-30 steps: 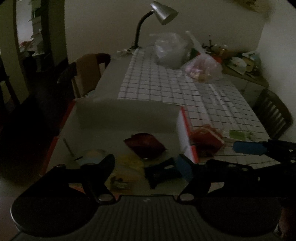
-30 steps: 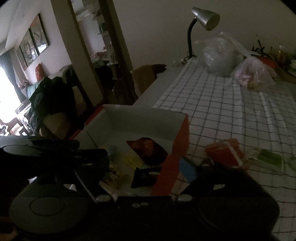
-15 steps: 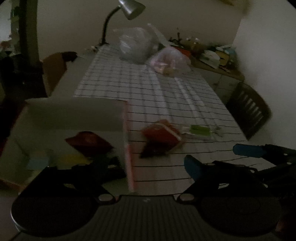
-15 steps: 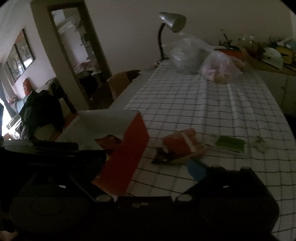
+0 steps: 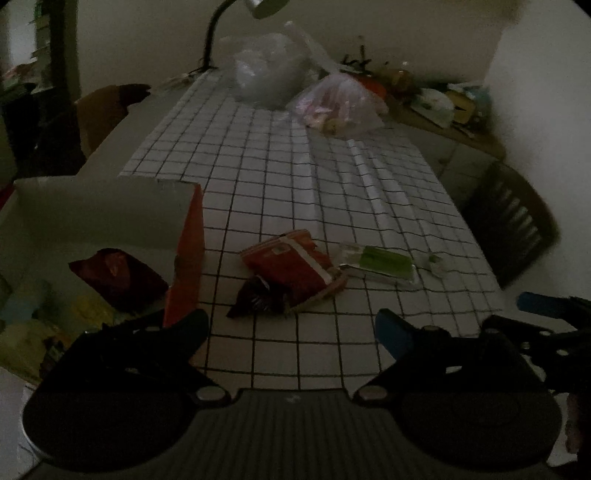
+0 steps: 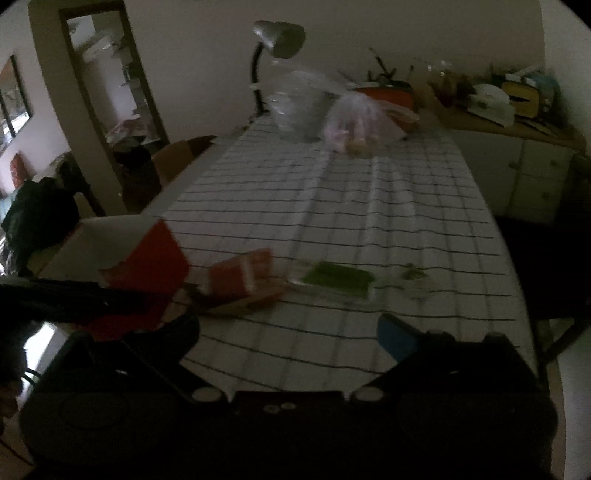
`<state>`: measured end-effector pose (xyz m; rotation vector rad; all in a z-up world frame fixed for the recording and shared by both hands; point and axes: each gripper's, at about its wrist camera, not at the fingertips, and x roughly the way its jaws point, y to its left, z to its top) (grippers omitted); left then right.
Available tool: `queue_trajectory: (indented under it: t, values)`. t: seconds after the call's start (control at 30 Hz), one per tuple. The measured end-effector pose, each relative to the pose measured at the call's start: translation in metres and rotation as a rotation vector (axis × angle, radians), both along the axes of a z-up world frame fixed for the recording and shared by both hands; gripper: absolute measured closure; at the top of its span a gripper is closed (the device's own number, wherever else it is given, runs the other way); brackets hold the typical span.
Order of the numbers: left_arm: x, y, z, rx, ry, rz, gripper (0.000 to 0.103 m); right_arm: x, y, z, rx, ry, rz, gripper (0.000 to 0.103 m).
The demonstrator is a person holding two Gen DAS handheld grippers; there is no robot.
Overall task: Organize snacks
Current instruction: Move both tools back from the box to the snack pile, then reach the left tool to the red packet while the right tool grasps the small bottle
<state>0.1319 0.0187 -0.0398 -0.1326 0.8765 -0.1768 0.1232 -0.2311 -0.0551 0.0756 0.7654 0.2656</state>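
Observation:
An open box with red outer walls (image 5: pixel 186 254) stands at the left on the checked tablecloth (image 5: pixel 280 177); it holds a dark red snack bag (image 5: pixel 118 278) and several yellowish packets. Outside it lie a red snack pack (image 5: pixel 291 264) on top of a dark wrapper (image 5: pixel 255 299), and a green packet in clear wrap (image 5: pixel 384 264). My left gripper (image 5: pixel 290 325) is open and empty, just short of the red pack. My right gripper (image 6: pixel 288 332) is open and empty; the red pack (image 6: pixel 240 277), the green packet (image 6: pixel 336 278) and the box (image 6: pixel 147 258) lie ahead of it.
Two filled plastic bags (image 5: pixel 332 105) and a desk lamp (image 5: pixel 236 22) stand at the table's far end. A cluttered sideboard (image 6: pixel 498 122) runs along the right wall. Chairs stand at the left (image 5: pixel 103 114) and right (image 5: pixel 513 221) of the table.
Both grippers have swung right, away from over the box, and now face the loose snacks on the cloth. The left gripper's fingers now stand over the cloth instead of the box.

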Motion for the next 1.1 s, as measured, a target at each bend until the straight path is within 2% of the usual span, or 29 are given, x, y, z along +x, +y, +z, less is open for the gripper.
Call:
queue_trajectory:
  t: [0.33,0.73,0.83,1.1]
  values:
    - [0.025,-0.019,-0.017,0.043,0.031,0.209,0.006,0.042,-0.067,-0.031,-0.027,0.046,-0.021,0.0]
    - [0.059,-0.024,-0.036,0.075,0.082,0.393,0.007,0.099,-0.1,-0.066,-0.048,0.108,-0.006,0.001]
    - [0.069,-0.022,-0.042,0.071,0.102,0.44,0.011,0.111,-0.104,-0.074,-0.056,0.126,0.003,0.004]
    - [0.081,-0.031,-0.055,0.113,0.14,0.472,0.034,0.139,-0.105,-0.091,-0.072,0.15,0.023,0.013]
